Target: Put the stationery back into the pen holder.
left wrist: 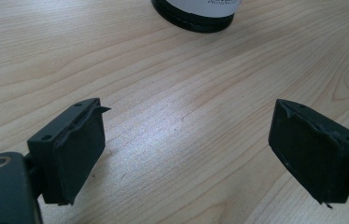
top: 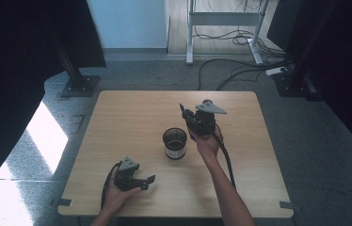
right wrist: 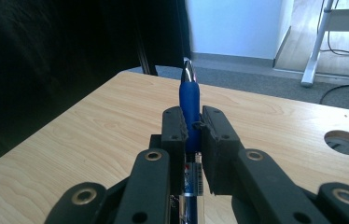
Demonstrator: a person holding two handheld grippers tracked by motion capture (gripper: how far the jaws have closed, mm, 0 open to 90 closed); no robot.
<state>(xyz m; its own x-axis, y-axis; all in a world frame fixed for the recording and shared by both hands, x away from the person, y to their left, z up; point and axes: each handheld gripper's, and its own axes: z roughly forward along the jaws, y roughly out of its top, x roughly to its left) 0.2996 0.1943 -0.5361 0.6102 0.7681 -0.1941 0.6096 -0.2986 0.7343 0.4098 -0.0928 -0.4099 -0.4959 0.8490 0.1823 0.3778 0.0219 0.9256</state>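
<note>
My right gripper is pinching a blue pen with a silver tip, its 2 jaws pressed against the barrel, held above the middle of the light wooden table, toward its far edge. Just nearer stands a black round cup with a white label. My left gripper rests near the near-left corner, jaws spread wide.
</note>
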